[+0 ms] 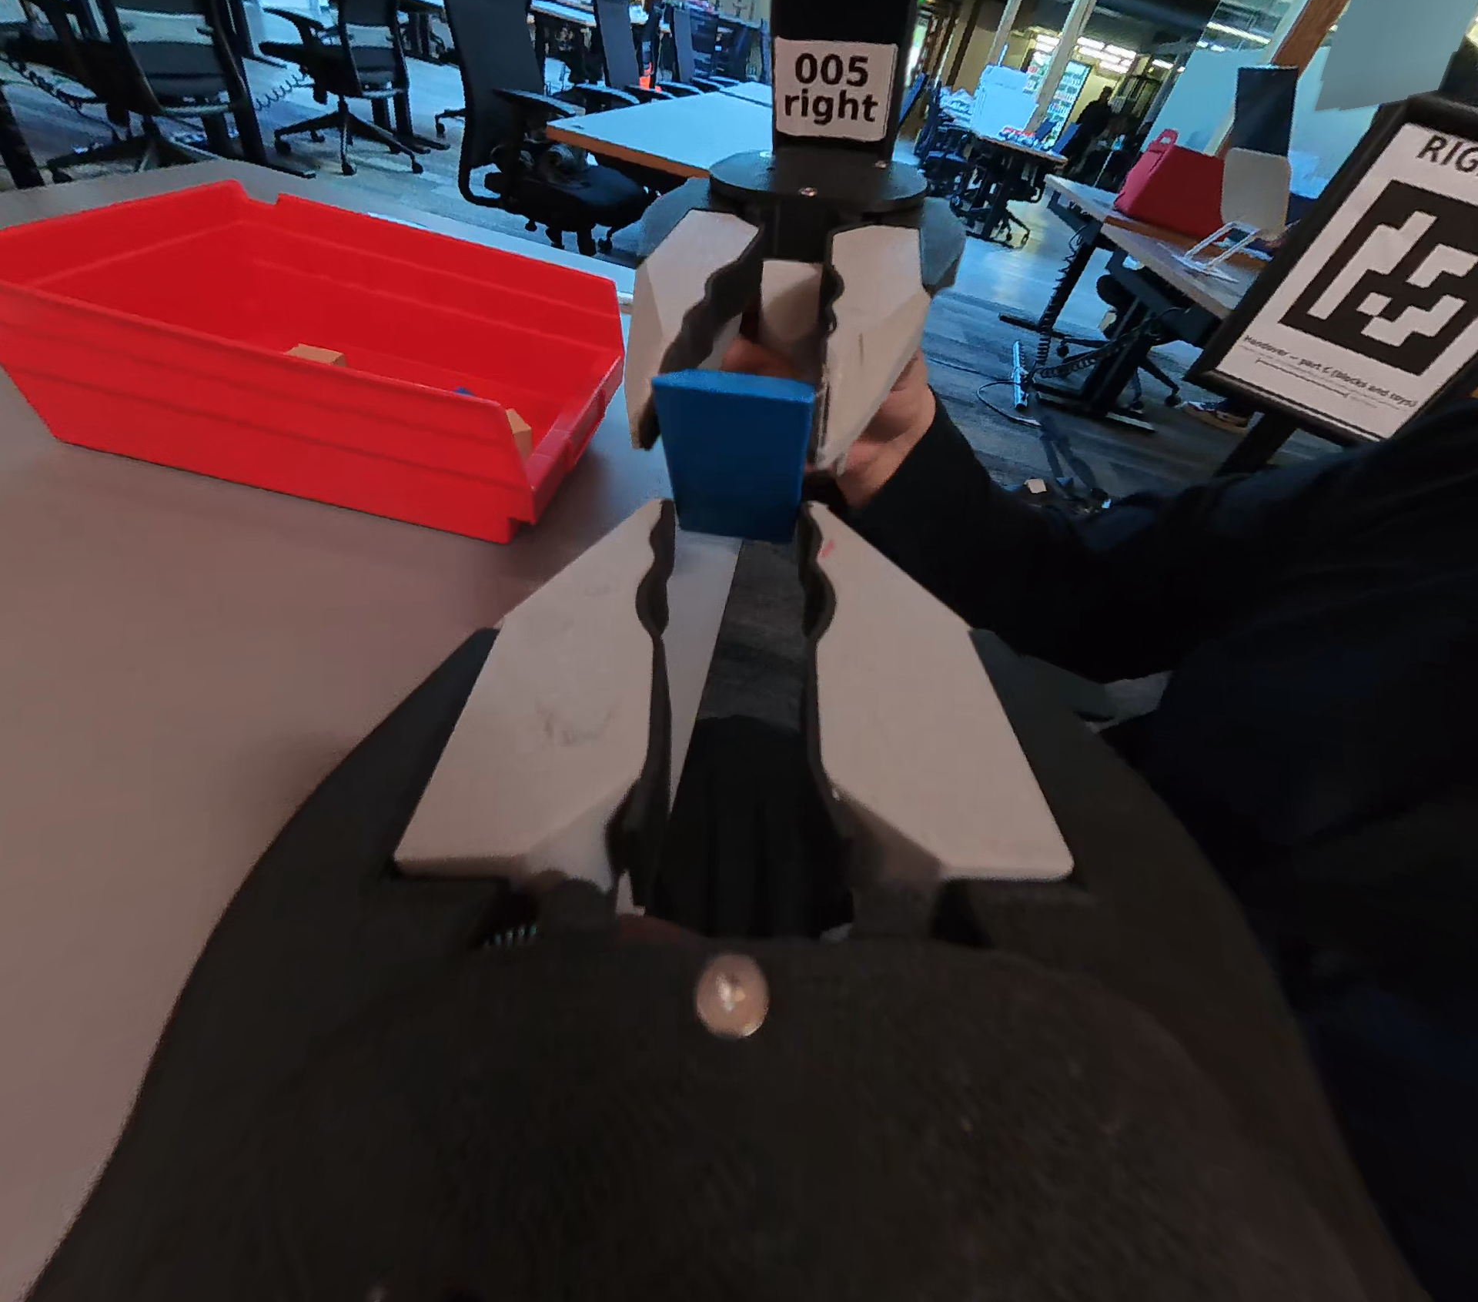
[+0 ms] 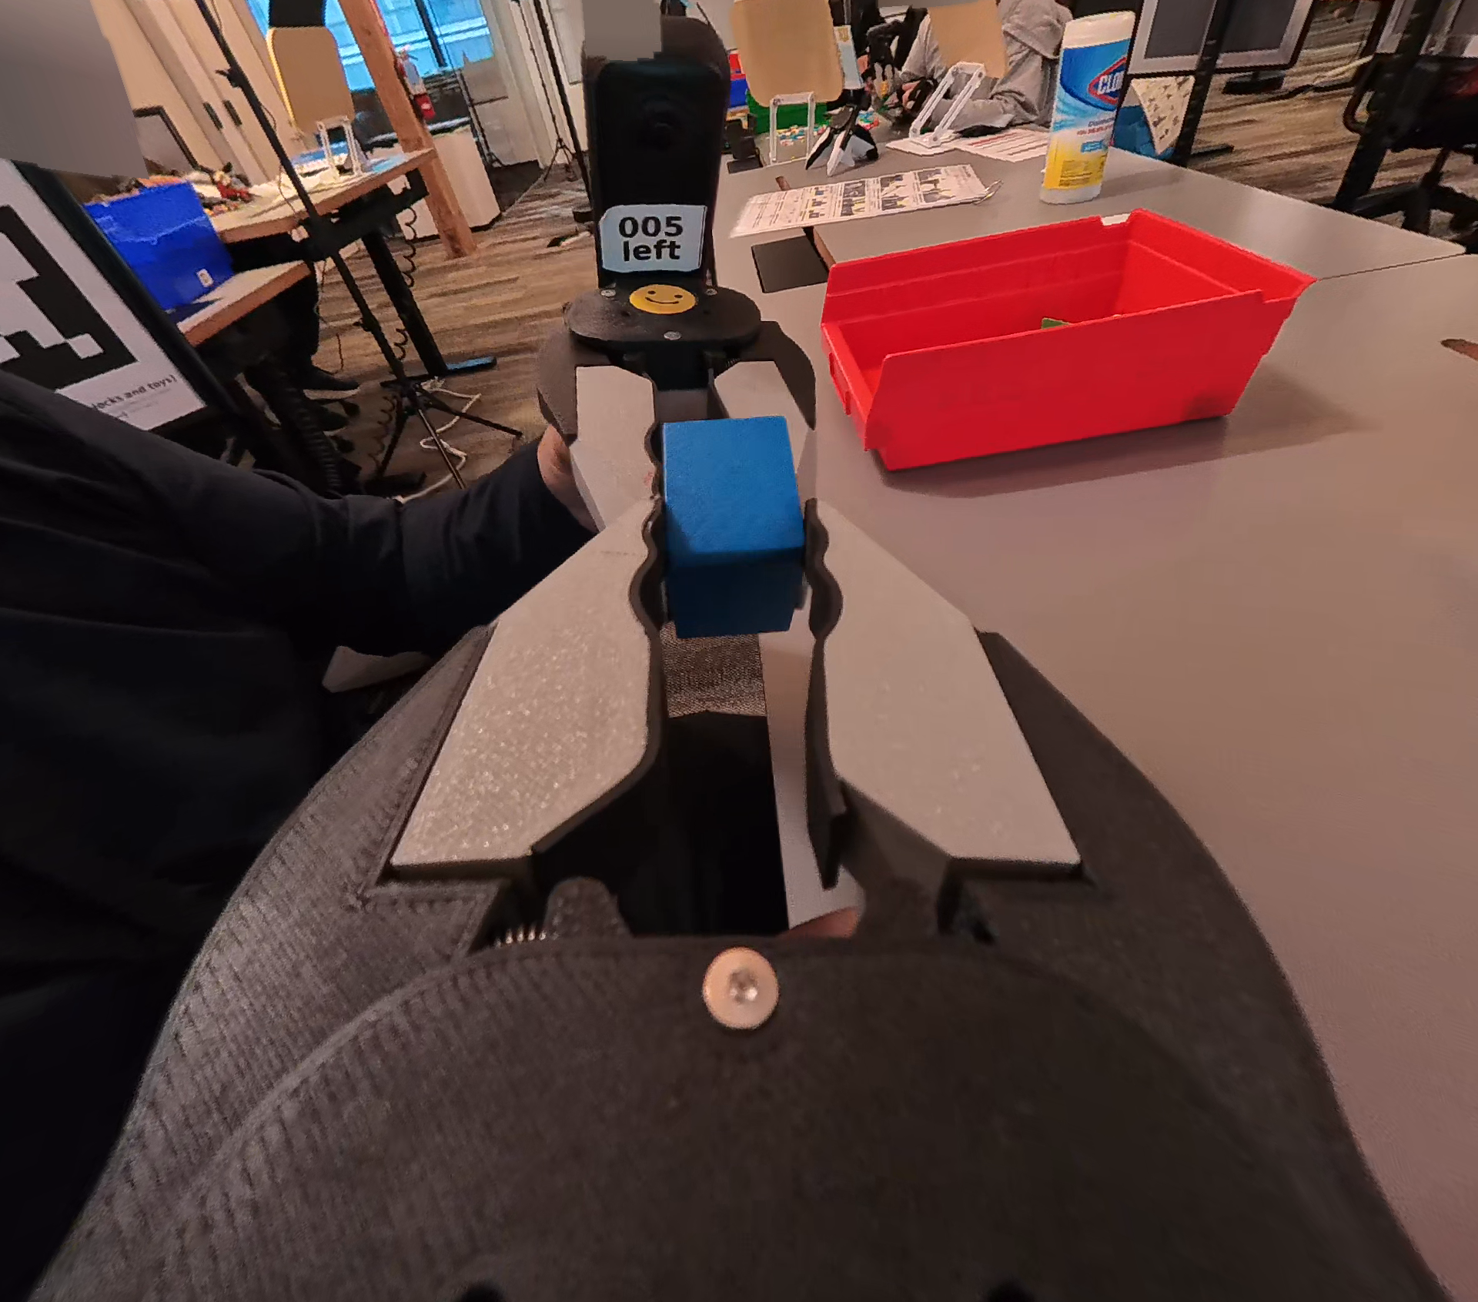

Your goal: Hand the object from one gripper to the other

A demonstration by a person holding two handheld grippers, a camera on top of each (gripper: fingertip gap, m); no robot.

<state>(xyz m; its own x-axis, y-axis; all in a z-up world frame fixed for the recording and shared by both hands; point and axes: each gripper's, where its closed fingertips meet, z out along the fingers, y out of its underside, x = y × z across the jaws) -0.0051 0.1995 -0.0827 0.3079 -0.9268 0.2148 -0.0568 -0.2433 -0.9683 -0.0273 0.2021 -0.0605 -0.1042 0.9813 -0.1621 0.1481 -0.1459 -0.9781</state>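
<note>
A blue block is held in the air between the two grippers, which face each other tip to tip. In the left wrist view, my left gripper has its fingertips closed on the block's near end. The right gripper opposite grips the far part, with a hand behind it. In the right wrist view, the block sits deep between my right gripper's fingers. The left gripper holds its far end. Both pairs of jaws stand at block width.
A red bin stands on the grey table and holds a few small blocks. It also shows in the right wrist view. A framed marker sign, a wipes canister and papers stand around. A dark sleeve lies beside the grippers. Only a small space, under 4 cm, lies between the two pairs of fingers.
</note>
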